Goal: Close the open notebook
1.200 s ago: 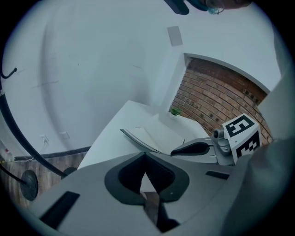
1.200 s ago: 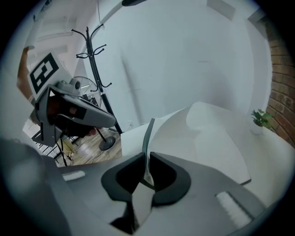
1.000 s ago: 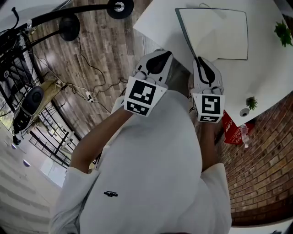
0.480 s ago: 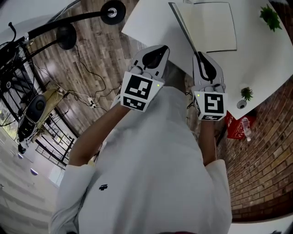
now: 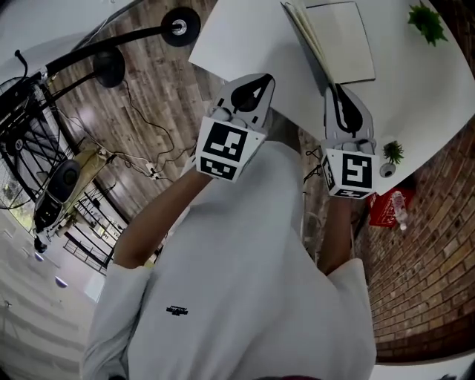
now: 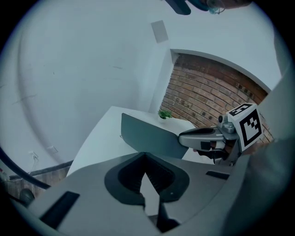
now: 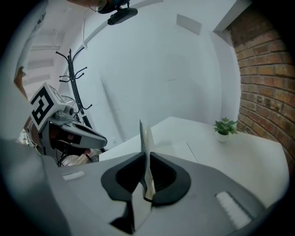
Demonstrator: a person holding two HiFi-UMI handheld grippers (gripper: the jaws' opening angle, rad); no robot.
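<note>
On the bench, head view: a white bench [image 5: 245,37] fills the far right. An open notebook [image 5: 349,37] lies on it with a pale page facing up.
Right gripper, head view: the right gripper [image 5: 335,93] reaches in over the near bench edge, with its tips at the notebook's near left corner.
Left gripper, head view: the left gripper [image 5: 256,83] hovers to the left, by the near bench edge and apart from the notebook.
Plants, head view: a small potted plant [image 5: 424,21] stands at the far right of the bench. A second potted plant [image 5: 392,154] stands by its near edge.
Cover, left gripper view: the notebook's dark cover [image 6: 147,136] stands lifted off the bench and tilted. The right gripper is clamped on its near right end.
Left jaws, left gripper view: clenched together with the tips meeting and nothing between them.
Right jaws, right gripper view: grasping the lifted cover, which rises upright between the pads with pale page edges beside it.
Surroundings, right gripper view: the left gripper sits off to the left. A coat stand [image 7: 76,78] stands behind it, and a brick wall [image 7: 267,69] is at the right.
</note>
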